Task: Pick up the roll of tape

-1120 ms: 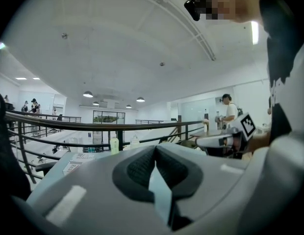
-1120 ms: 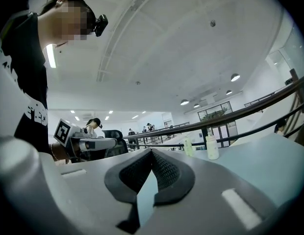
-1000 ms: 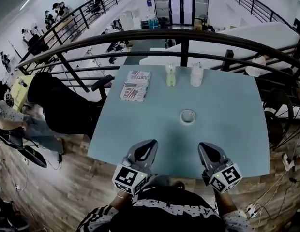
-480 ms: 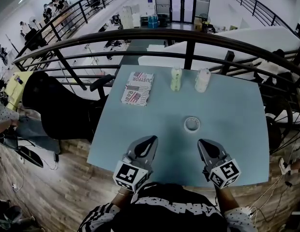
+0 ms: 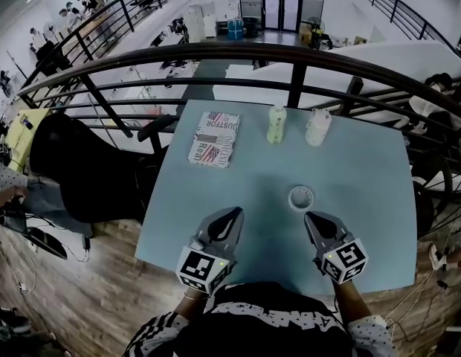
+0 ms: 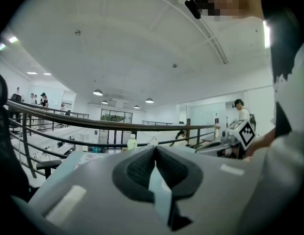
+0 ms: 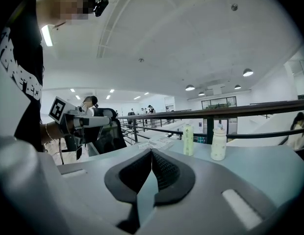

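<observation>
- Currently, roll of tape (image 5: 300, 198) lies flat on table (image 5: 364, 169), just ahead of right gripper (image 5: 311, 218); nearest tool, so likely the pick side.
- Right gripper: jaws closed tip-to-tip, nothing btwn; must spread before grasp.
- Left gripper (image 5: 232, 213): jaws closed, empty; held near table edge, clear of approach.
- Green bottle (image 5: 276, 125), white bottle (image 5: 317, 127), printed packet (image 5: 214, 138) at far side, well apart from tape: no obstruction.

You are facing a pale blue-grey square table (image 5: 364, 162) carrying a whitish translucent roll of tape (image 5: 300, 198), a pale green plastic bottle (image 5: 276, 125), a white plastic bottle (image 5: 317, 127) and a white paper booklet (image 5: 214, 138) showing a stars-and-stripes print. Your grey left gripper (image 5: 232, 213) and grey right gripper (image 5: 314, 216) are bearing black-and-white marker squares.
</observation>
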